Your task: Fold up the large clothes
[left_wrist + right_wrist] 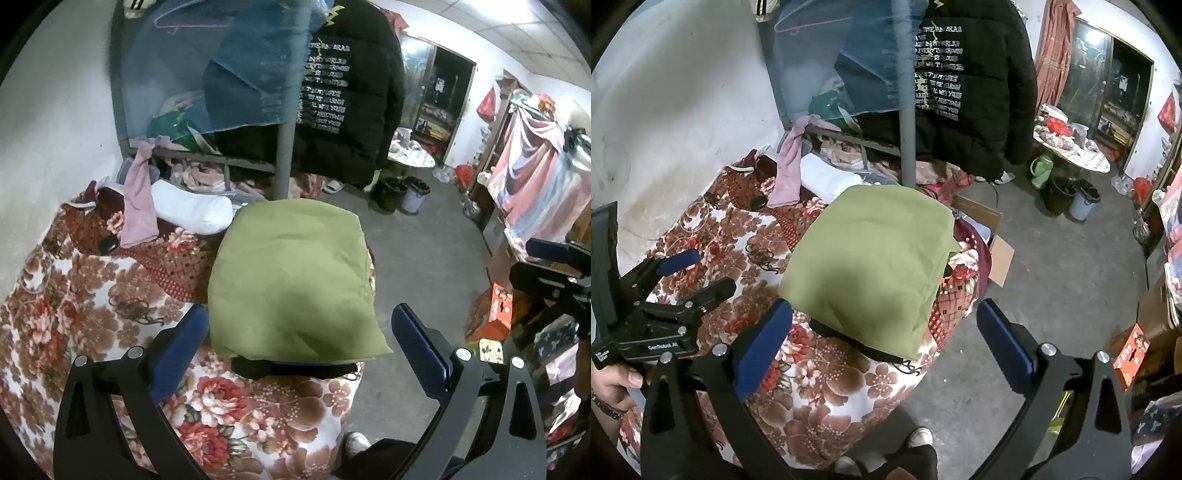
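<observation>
A folded olive-green garment [291,280] lies in a thick rectangle on the floral blanket [74,295], at the bed's floor-side edge. A black layer [291,369] shows under its near edge. My left gripper [299,350] hovers open above that near edge, its blue pads [181,350] standing wide on either side and holding nothing. In the right wrist view the green garment [871,266] sits just ahead of my right gripper [884,349], which is open and empty too. The left gripper [698,273] appears at the left over the blanket, held by a hand [609,384].
A grey post [284,158] and a hanging black puffer jacket [351,92] stand behind the garment. A white pillow [192,210] and a pink cloth [138,206] lie at the back left. Bins [1067,199], a cardboard box [993,236] and bare concrete floor [1052,266] are to the right.
</observation>
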